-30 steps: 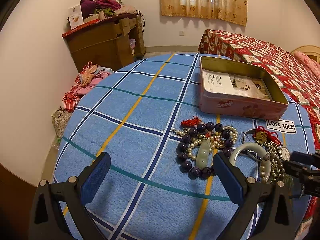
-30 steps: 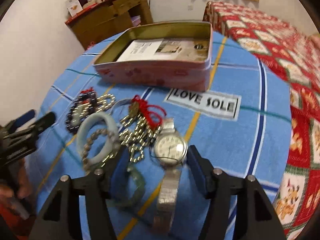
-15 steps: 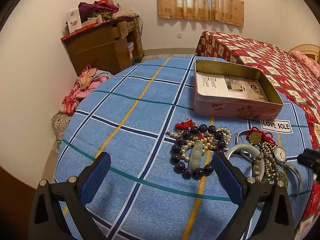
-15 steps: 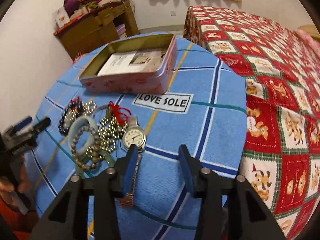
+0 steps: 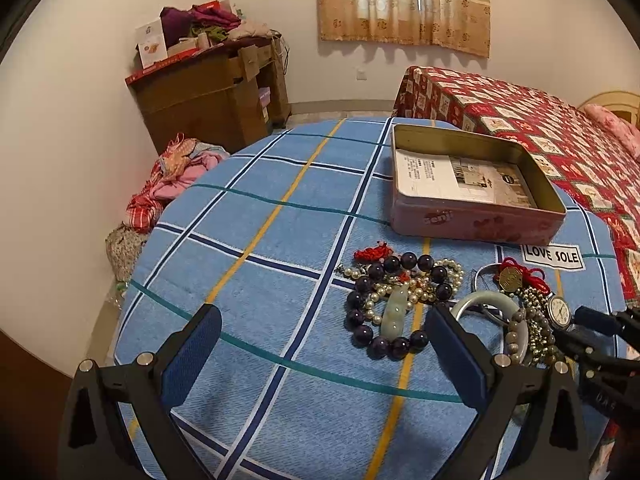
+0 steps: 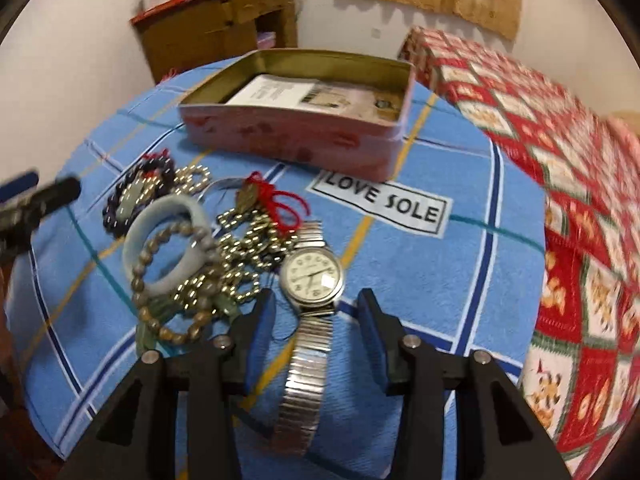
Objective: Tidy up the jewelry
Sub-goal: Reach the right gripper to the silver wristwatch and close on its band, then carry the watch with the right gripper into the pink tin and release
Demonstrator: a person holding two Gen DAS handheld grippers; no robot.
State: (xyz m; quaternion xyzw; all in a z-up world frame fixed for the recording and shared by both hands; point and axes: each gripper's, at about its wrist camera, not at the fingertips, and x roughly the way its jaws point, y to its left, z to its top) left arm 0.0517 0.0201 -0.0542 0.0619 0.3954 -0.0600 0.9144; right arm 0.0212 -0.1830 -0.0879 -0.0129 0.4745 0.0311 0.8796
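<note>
The right gripper [image 6: 314, 330] stands half spread astride the wristwatch [image 6: 311, 278], its jaws having just been narrowing with the band between them but not yet pinched; best to close squarely on the band just below the dial, then carry it to the open tin [image 6: 298, 114] at twelve o'clock. The left gripper [image 5: 320, 354] hangs wide apart over bare surface [image 5: 260, 264], holding nothing. The blurred right view hides whether the beaded chain at ten o'clock snags the watch.

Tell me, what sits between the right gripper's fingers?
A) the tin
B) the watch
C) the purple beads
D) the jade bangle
B: in the right wrist view the watch lies on the cloth between the right gripper's open fingers, its band running back between them.
</note>
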